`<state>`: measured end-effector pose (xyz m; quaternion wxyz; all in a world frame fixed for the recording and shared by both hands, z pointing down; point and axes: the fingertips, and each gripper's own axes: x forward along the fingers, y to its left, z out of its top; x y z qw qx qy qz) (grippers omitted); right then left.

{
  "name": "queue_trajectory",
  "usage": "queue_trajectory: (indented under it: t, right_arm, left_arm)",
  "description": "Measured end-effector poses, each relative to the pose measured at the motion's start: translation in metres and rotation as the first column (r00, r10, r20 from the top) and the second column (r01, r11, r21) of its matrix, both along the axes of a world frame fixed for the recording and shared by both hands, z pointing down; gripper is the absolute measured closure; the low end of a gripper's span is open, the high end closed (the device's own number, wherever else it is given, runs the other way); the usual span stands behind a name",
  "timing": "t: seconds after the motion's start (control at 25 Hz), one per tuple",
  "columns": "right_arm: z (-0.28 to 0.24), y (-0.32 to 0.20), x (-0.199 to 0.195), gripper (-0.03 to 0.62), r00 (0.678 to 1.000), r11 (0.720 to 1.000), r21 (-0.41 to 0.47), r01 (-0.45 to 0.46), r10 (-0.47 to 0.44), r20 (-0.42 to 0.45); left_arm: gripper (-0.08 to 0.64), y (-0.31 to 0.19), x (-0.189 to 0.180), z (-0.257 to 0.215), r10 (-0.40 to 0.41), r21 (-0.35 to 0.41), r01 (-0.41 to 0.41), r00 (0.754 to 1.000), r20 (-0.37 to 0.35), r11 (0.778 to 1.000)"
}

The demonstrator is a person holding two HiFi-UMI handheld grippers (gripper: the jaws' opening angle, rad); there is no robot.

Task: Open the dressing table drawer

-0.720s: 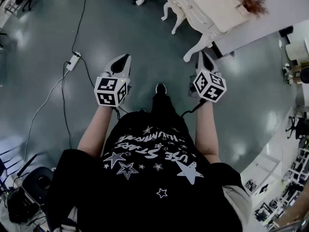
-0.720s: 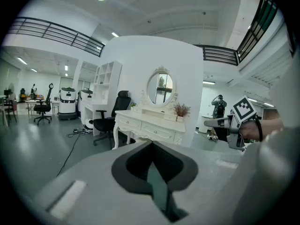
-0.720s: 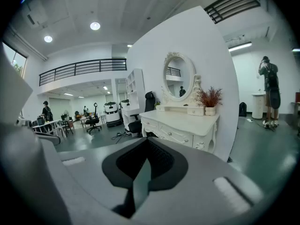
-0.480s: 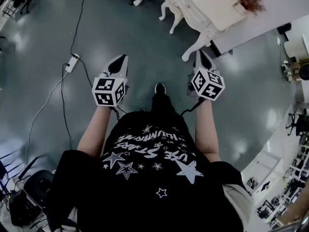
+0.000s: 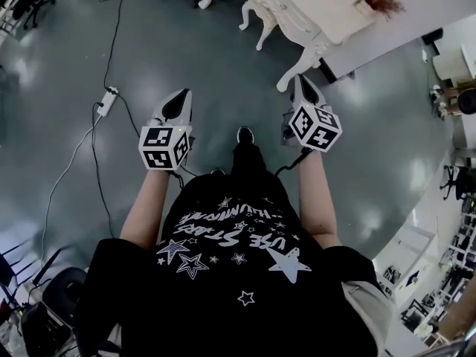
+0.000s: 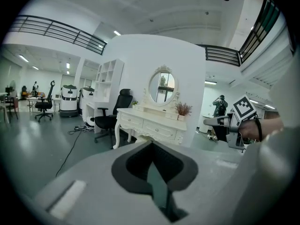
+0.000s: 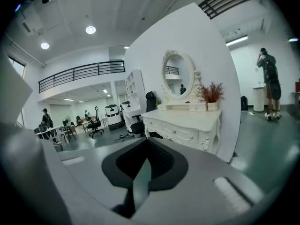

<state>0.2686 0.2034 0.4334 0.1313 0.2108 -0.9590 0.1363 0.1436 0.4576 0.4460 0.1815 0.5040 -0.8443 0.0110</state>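
The white dressing table (image 5: 297,10) stands at the top of the head view, a step or so ahead of me across bare floor. Its closed drawers (image 7: 180,135) with small knobs show in the right gripper view, and the drawers (image 6: 150,128) also face the left gripper view, under an oval mirror (image 6: 162,87). My left gripper (image 5: 182,97) is shut and empty, held at waist height and pointing at the floor short of the table. My right gripper (image 5: 299,80) is shut too, its tip close to the table's near leg (image 5: 286,84) in the head view.
A black office chair (image 6: 112,116) stands at the table's left end. A power strip (image 5: 109,99) and its cable lie on the floor to my left. A potted dry plant (image 7: 211,93) sits on the tabletop. A person (image 7: 269,83) stands beyond the white partition.
The table and floor have slid slightly down and left in the head view as I move closer. Both grippers stay shut and held out in front.
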Motion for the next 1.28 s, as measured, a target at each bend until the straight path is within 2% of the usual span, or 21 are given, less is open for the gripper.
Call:
queue_trajectory:
  t: [0.04,0.12,0.24,0.36,0.56,0.8,1.08,1.28]
  right_arm:
    - [0.0,0.002,-0.003,0.559,1.0,1.0,0.0,0.008,-0.008,0.001]
    - [0.001,0.004,-0.008,0.468,1.0,1.0,0.007,0.02,-0.02,0.001]
    - [0.005,0.0,-0.018,0.386,1.0,1.0,0.012,0.019,-0.019,-0.008]
    - [0.01,-0.011,-0.032,0.339,1.0,1.0,-0.014,0.016,-0.016,-0.015]
    - [0.024,-0.045,-0.062,0.331,1.0,0.999,-0.051,0.012,-0.013,-0.022]
    - [0.035,-0.113,-0.126,0.339,1.0,0.997,-0.072,0.005,-0.007,-0.03]
    - [0.026,-0.214,-0.204,0.348,0.999,0.997,-0.073,-0.008,0.005,-0.032]
    - [0.025,-0.274,-0.243,0.35,0.999,0.997,-0.081,-0.021,0.018,-0.036]
  left_arm:
    - [0.56,0.003,0.001,0.003,0.002,-0.006,-0.002,1.0,-0.006,1.0]
    - [0.56,0.007,0.0,0.01,0.002,-0.018,-0.002,1.0,-0.015,1.0]
    - [0.56,0.007,-0.011,0.015,-0.008,-0.024,0.008,1.0,-0.026,1.0]
    - [0.56,-0.001,-0.024,0.013,-0.01,-0.029,0.009,1.0,-0.024,1.0]
    - [0.56,-0.028,-0.051,0.022,-0.021,-0.044,0.02,0.999,-0.038,0.999]
    - [0.56,-0.08,-0.113,0.029,-0.055,-0.074,0.052,0.997,-0.048,0.996]
    - [0.56,-0.188,-0.198,0.012,-0.027,-0.079,0.024,0.999,-0.037,0.997]
    - [0.56,-0.265,-0.242,0.0,0.011,-0.068,-0.013,1.0,-0.019,0.998]
